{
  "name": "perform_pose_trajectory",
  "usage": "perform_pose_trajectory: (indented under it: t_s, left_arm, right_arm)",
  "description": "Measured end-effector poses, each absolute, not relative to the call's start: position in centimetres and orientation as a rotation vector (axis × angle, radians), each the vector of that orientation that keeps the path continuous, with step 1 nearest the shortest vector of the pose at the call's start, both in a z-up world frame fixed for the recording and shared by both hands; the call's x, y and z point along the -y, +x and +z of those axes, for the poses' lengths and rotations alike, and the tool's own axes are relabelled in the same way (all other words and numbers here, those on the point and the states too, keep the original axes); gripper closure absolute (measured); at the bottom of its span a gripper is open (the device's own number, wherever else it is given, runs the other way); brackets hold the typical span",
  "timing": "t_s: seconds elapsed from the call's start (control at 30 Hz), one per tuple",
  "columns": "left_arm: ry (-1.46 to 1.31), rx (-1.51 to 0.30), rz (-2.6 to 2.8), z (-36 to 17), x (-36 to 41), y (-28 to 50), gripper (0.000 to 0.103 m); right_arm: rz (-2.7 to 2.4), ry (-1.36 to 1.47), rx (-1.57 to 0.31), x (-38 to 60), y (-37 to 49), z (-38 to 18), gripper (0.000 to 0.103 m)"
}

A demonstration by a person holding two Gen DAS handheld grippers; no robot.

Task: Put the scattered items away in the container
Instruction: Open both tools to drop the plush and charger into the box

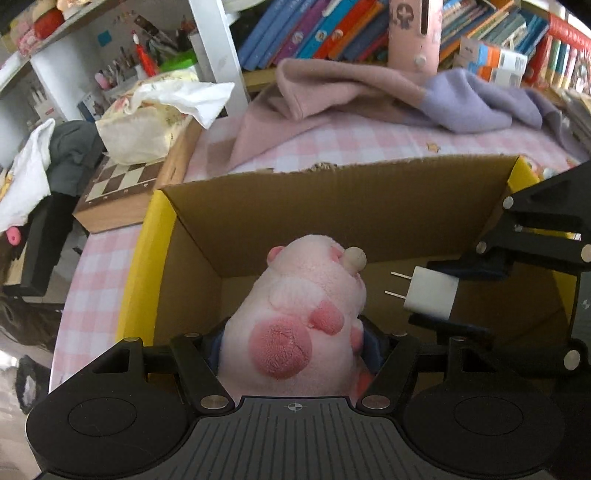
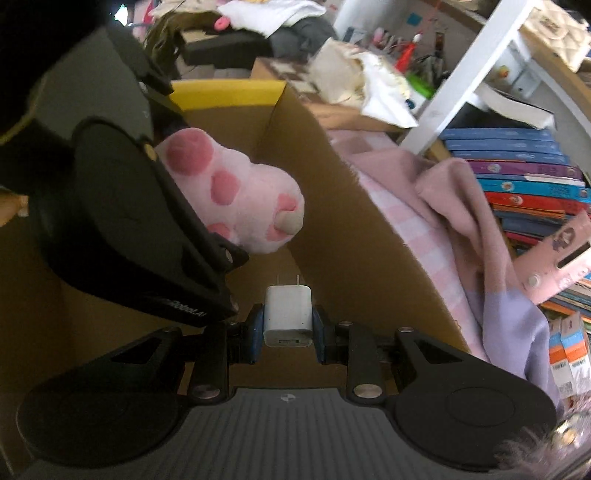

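The cardboard box point(image 1: 332, 206), brown inside with yellow outer faces, sits on the pink-checked cloth point(image 1: 99, 280) in front of me; both my tools are over its open top. A pink and lilac blanket point(image 1: 354, 96) lies bunched just behind the box, against the row of books point(image 1: 317, 29); a chessboard point(image 1: 122, 181) lies to the box's left. My left gripper point(image 1: 295, 347) is clamped on the pink plush toy point(image 1: 299, 325), which sticks out forward above the box interior. My right gripper point(image 2: 288, 325) is clamped on the white charger plug point(image 2: 288, 317), blue pads point(image 2: 257, 326) pressing its two sides, prongs pointing away from me, also above the box interior. Toy and plug are near each other, not touching.
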State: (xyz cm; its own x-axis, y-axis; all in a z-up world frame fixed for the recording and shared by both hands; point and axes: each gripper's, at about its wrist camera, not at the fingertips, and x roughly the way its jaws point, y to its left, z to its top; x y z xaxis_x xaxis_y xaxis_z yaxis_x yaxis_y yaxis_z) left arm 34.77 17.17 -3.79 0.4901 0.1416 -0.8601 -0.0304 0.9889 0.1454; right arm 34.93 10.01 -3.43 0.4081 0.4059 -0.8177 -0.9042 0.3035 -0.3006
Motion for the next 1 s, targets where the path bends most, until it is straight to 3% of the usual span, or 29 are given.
perform_pose_trajectory:
  t_s: [0.27, 0.33, 0.5, 1.0]
  left_arm:
    - [0.148, -1.02, 0.111, -3.5, -16.9, 34.6, 0.029]
    - [0.166, -0.989, 0.135, -3.1, -16.7, 34.2, 0.021]
    - [0.132, -0.902, 0.145, -0.9, -17.1, 32.7, 0.015]
    - [0.099, -0.669, 0.115, 5.6, -15.9, 23.7, 0.014]
  right_arm:
    - [0.961, -0.857, -0.707, -10.0, 35.0, -3.7, 0.077]
    - [0.944, -0.858, -0.681, -9.8, 34.7, -3.6, 0.07]
    - [0.936, -0.778, -0.663, -8.5, 34.5, -2.0, 0.057]
    - [0.868, -0.733, -0.484, -4.9, 27.9, 3.2, 0.053]
